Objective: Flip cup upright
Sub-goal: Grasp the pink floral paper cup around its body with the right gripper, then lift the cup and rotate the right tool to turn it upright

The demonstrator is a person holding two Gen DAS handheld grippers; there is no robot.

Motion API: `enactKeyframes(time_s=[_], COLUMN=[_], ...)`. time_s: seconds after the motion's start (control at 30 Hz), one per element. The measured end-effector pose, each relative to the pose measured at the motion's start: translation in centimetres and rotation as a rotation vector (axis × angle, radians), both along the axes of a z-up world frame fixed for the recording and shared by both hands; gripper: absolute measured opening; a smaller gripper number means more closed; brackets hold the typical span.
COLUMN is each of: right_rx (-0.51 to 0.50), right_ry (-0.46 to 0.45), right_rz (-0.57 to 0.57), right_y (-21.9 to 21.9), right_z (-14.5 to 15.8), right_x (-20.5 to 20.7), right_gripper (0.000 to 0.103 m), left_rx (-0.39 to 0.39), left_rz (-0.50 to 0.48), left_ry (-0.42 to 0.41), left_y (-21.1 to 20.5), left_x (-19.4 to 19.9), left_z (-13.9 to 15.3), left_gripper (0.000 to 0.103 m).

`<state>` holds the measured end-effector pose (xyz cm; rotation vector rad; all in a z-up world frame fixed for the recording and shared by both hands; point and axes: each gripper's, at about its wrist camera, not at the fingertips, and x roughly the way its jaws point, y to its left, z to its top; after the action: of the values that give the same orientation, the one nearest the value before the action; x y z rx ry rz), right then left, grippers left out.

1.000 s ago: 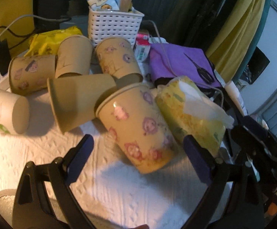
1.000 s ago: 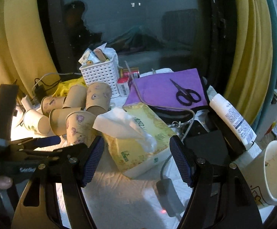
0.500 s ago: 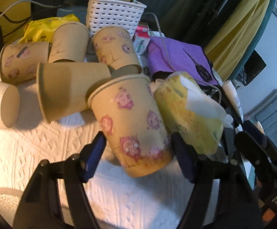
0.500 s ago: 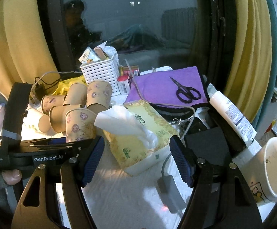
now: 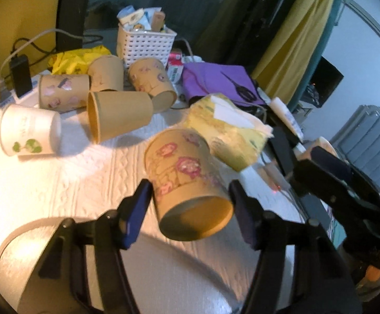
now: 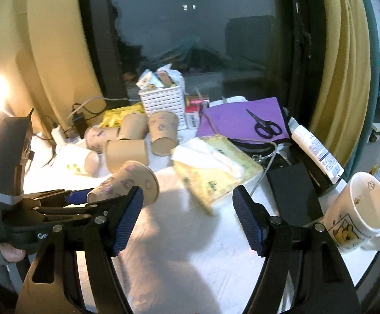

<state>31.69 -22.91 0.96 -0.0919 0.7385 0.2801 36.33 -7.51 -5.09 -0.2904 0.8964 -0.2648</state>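
Note:
My left gripper point(image 5: 190, 210) is shut on a tan paper cup with pink pig prints point(image 5: 182, 172), held off the white table cloth point(image 5: 67, 183), its base end toward the camera. In the right wrist view the same cup point(image 6: 127, 183) is tilted in the left gripper point(image 6: 80, 198), its rim end pointing up and right. My right gripper point(image 6: 187, 217) is open and empty over the cloth, just right of the cup. Several more paper cups point(image 5: 116, 115) lie on their sides behind.
A yellow tissue pack point(image 5: 229, 136) lies right of the held cup. A white basket point(image 5: 145, 43), purple cloth with scissors point(image 6: 266, 125), a lotion tube point(image 6: 315, 151), a black box point(image 6: 292, 185) and a ceramic mug point(image 6: 360, 212) crowd the back and right. A grey round object point(image 5: 33, 248) sits near left.
My left gripper closed on the printed cup, lifted it away from the pile toward me and tilted it. The right gripper stayed open and hardly moved.

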Motion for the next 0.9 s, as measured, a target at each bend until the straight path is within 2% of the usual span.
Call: enactKeyframes(time_s=[0.2, 0.37, 0.67, 0.9], right_rx=[0.013, 0.022, 0.087, 0.165], right_ry=[0.007, 0.024, 0.071, 0.151], right_rz=[0.012, 0.018, 0.062, 0.155], right_y=[1.2, 1.8, 3.0, 5.5], right_z=[0.4, 0.2, 0.3, -0.2], right_x=[-2.7, -5.0, -8.8, -10.9], right_gripper=[0.074, 0.074, 0.074, 0.074], left_rx=[-0.005, 0.027, 0.201, 0.276], left_rz=[-0.022, -0.021, -0.008, 0.038], left_ry=[0.006, -0.058, -0.259, -0.328], left_y=[0.5, 0.8, 1.1, 2.8], left_x=[-3.5, -7.2, -16.5, -22.1], left_z=[0.5, 1.5, 3.1, 2.1], left_gripper=[0.062, 0.062, 0.062, 0.062])
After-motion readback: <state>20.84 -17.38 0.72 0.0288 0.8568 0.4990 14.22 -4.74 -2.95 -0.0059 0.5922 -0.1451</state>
